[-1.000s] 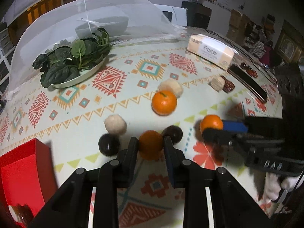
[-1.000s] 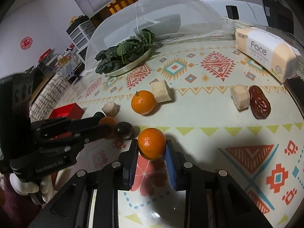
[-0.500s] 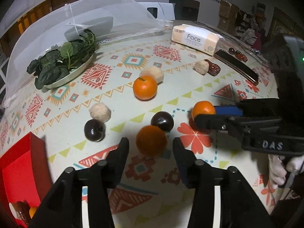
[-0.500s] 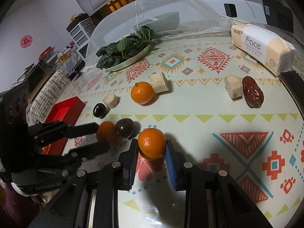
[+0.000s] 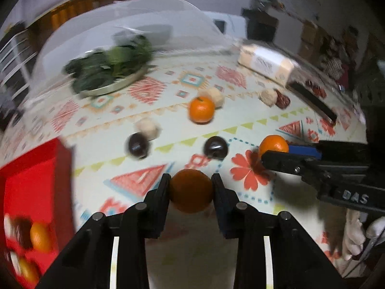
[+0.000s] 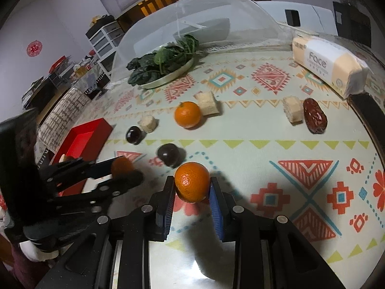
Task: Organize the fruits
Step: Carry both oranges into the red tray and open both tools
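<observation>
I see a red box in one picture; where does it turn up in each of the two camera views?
Left wrist view: the red box fills the lower left edge, blurred, with fruit inside.
Right wrist view: the red box sits at mid left, behind the left gripper.
Shared landmark: the plate of greens at the table's far side.

Tabletop (image 6: 276, 130) cream, patterned with red, teal and yellow geometric motifs; tangerines (image 6: 187, 117) orange; box (image 6: 81, 139) red; plums (image 6: 133, 134) near-black; greens (image 6: 161, 62) dark green; date (image 6: 314, 119) reddish-brown.
</observation>
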The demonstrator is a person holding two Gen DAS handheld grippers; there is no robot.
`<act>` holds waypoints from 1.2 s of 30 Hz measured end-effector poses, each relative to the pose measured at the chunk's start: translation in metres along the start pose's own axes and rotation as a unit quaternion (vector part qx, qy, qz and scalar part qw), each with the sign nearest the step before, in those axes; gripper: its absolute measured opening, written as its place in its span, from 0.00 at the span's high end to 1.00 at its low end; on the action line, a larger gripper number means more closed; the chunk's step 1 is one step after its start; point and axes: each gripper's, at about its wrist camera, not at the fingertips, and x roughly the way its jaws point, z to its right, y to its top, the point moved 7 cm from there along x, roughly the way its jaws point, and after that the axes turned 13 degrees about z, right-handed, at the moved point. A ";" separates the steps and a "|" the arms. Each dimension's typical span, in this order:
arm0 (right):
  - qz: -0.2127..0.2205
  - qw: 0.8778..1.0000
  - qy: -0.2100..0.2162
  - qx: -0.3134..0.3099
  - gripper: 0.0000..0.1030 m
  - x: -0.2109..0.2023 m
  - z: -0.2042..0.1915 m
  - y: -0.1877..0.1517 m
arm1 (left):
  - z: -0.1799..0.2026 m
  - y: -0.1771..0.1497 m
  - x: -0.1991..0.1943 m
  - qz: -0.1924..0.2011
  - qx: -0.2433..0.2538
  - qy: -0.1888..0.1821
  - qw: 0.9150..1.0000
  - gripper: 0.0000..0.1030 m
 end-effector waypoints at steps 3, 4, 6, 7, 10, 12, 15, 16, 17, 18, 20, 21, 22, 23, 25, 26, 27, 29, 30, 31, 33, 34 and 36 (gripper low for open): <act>0.003 1.000 0.006 -0.014 0.71 -0.004 -0.017 0.002 | -0.030 -0.005 -0.040 0.028 -0.061 0.017 0.998 0.68; 0.004 1.000 0.009 -0.019 0.71 -0.005 -0.024 0.002 | -0.040 -0.007 -0.050 0.036 -0.076 0.024 0.996 0.68; 0.005 0.999 0.019 -0.031 0.71 -0.005 -0.042 0.003 | -0.066 -0.013 -0.074 0.050 -0.112 0.040 0.992 0.68; 0.004 0.999 0.024 -0.036 0.71 -0.004 -0.051 0.003 | -0.080 -0.018 -0.085 0.055 -0.129 0.053 0.989 0.68; 0.001 0.998 0.044 -0.054 0.71 0.001 -0.085 0.003 | -0.120 -0.034 -0.110 0.061 -0.163 0.092 0.980 0.68; -0.004 0.996 0.060 -0.068 0.71 0.008 -0.111 0.002 | -0.141 -0.044 -0.121 0.063 -0.179 0.113 0.975 0.68; -0.013 0.993 0.083 -0.088 0.71 0.022 -0.151 -0.001 | -0.164 -0.057 -0.129 0.061 -0.192 0.135 0.970 0.68; -0.015 0.991 0.090 -0.095 0.71 0.027 -0.164 -0.002 | -0.172 -0.062 -0.130 0.059 -0.197 0.142 0.968 0.68; -0.018 0.990 0.098 -0.104 0.71 0.033 -0.180 -0.002 | -0.177 -0.065 -0.130 0.057 -0.200 0.144 0.967 0.68; -0.020 0.988 0.104 -0.109 0.71 0.038 -0.190 -0.003 | -0.181 -0.068 -0.129 0.055 -0.205 0.146 0.966 0.68; -0.026 0.986 0.113 -0.123 0.71 0.052 -0.214 -0.004 | -0.192 -0.073 -0.128 0.054 -0.216 0.147 0.964 0.68; -0.030 0.985 0.114 -0.127 0.71 0.058 -0.222 -0.004 | -0.195 -0.076 -0.131 0.055 -0.220 0.146 0.963 0.68; -0.034 0.984 0.114 -0.129 0.71 0.066 -0.228 -0.005 | -0.197 -0.076 -0.131 0.058 -0.222 0.144 0.963 0.68; -0.040 0.984 0.114 -0.130 0.71 0.075 -0.234 -0.005 | -0.199 -0.076 -0.132 0.060 -0.222 0.143 0.963 0.68; -0.048 0.984 0.109 -0.135 0.71 0.094 -0.244 -0.006 | -0.201 -0.077 -0.134 0.062 -0.223 0.139 0.963 0.68; -0.050 0.984 0.105 -0.138 0.71 0.100 -0.247 -0.007 | -0.202 -0.077 -0.134 0.063 -0.226 0.137 0.962 0.68; -0.052 0.983 0.102 -0.141 0.71 0.108 -0.250 -0.007 | -0.203 -0.077 -0.135 0.064 -0.228 0.134 0.962 0.68; -0.055 0.983 0.097 -0.145 0.70 0.120 -0.255 -0.007 | -0.206 -0.076 -0.137 0.068 -0.233 0.130 0.961 0.66; -0.056 0.983 0.096 -0.147 0.70 0.123 -0.256 -0.006 | -0.206 -0.075 -0.139 0.072 -0.234 0.128 0.961 0.65; -0.055 0.983 0.094 -0.146 0.70 0.126 -0.256 -0.005 | -0.206 -0.074 -0.141 0.076 -0.235 0.127 0.961 0.62; -0.059 0.983 0.095 -0.145 0.70 0.131 -0.258 -0.004 | -0.207 -0.070 -0.146 0.085 -0.237 0.126 0.960 0.54; -0.060 0.983 0.094 -0.145 0.68 0.132 -0.258 -0.003 | -0.207 -0.069 -0.147 0.088 -0.238 0.127 0.959 0.50; -0.054 0.983 0.096 -0.146 0.66 0.131 -0.260 0.000 | -0.206 -0.066 -0.151 0.093 -0.241 0.125 0.958 0.47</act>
